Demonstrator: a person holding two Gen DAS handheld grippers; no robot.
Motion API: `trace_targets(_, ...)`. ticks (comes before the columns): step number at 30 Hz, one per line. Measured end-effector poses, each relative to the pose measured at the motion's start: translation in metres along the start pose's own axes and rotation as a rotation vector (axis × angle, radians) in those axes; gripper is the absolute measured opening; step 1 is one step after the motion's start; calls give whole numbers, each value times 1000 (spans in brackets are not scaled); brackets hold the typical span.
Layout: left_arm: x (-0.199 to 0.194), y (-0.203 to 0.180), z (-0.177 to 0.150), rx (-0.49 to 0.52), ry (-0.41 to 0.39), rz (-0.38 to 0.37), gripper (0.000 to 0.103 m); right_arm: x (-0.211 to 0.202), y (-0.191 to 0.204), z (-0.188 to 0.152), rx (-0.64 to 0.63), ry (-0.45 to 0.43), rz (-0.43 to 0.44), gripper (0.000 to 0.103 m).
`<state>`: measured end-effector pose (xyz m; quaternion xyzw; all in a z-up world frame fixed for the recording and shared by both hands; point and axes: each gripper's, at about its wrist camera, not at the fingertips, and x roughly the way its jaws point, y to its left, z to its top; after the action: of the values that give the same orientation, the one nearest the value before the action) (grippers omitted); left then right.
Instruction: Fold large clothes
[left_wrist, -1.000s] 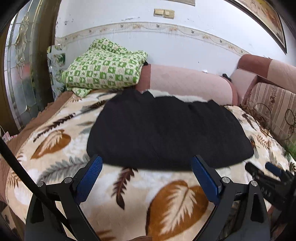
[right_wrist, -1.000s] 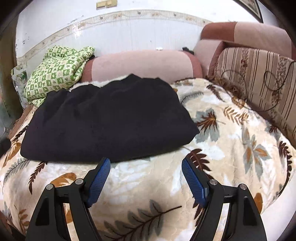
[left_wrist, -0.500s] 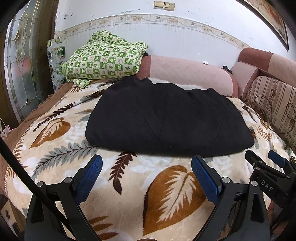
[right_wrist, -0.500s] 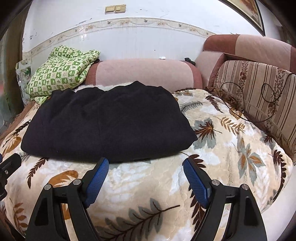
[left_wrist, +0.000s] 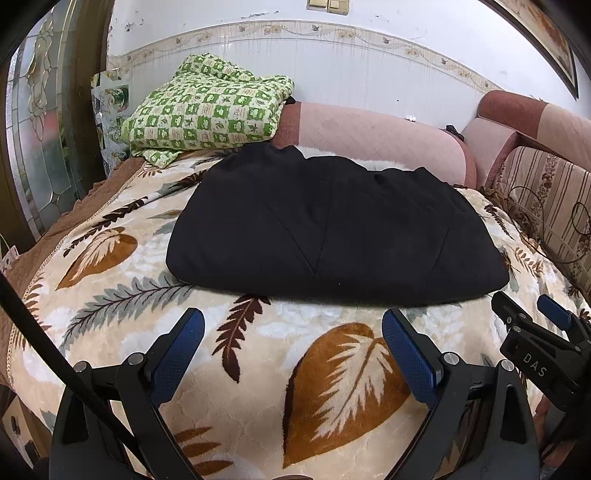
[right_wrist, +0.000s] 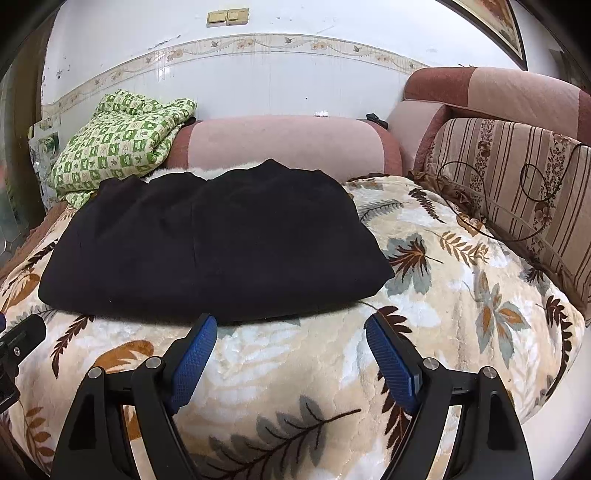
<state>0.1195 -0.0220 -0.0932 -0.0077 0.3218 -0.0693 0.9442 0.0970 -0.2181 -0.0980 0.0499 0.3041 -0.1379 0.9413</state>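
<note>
A large black garment (left_wrist: 332, 229) lies folded into a flat, wide rectangle on the leaf-patterned blanket (left_wrist: 332, 369); it also shows in the right wrist view (right_wrist: 214, 243). My left gripper (left_wrist: 291, 332) is open and empty, held above the blanket short of the garment's near edge. My right gripper (right_wrist: 291, 336) is open and empty, its left fingertip close to the garment's near edge. The right gripper also shows at the right edge of the left wrist view (left_wrist: 532, 325).
A green checked quilt (left_wrist: 210, 110) is piled at the back left. Pink sofa cushions (left_wrist: 369, 136) run along the wall. A striped cushion (right_wrist: 517, 192) with a thin cable lines the right side. A glass door (left_wrist: 40, 122) stands at left.
Both grippers have drawn back and risen from the garment's near edge, so more blanket shows in front of them. The garment lies still.
</note>
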Motion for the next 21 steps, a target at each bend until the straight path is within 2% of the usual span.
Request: trace_targets(21, 6, 4, -3, -12, 22, 13, 96, 0, 2, 0, -16, -5, -6, 87)
